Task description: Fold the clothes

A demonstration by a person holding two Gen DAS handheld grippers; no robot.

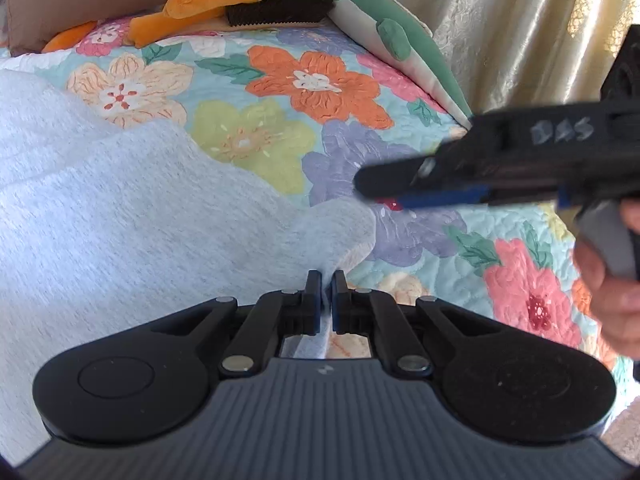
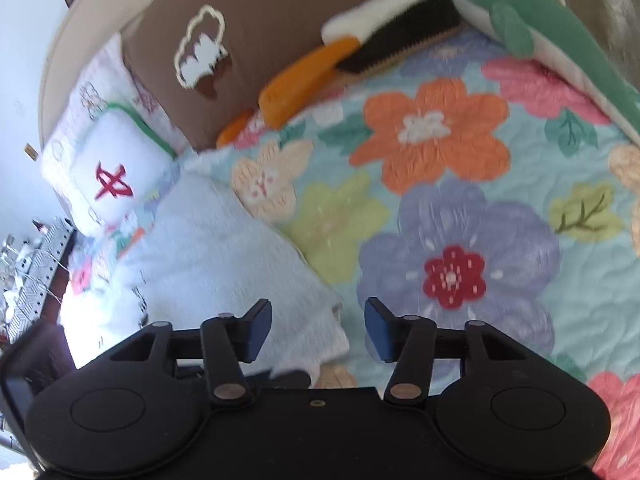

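Folding the pale blue fleecy garment [image 1: 120, 208] on the floral quilt [image 2: 480, 168]

Our left gripper [image 1: 327, 280] pinches the garment's edge; our right gripper [image 2: 316, 330] stands spread, gripping nothing.

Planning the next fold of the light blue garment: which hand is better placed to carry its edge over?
Left. The left tongs are shut on the garment; the right tongs are open, gripping nothing.
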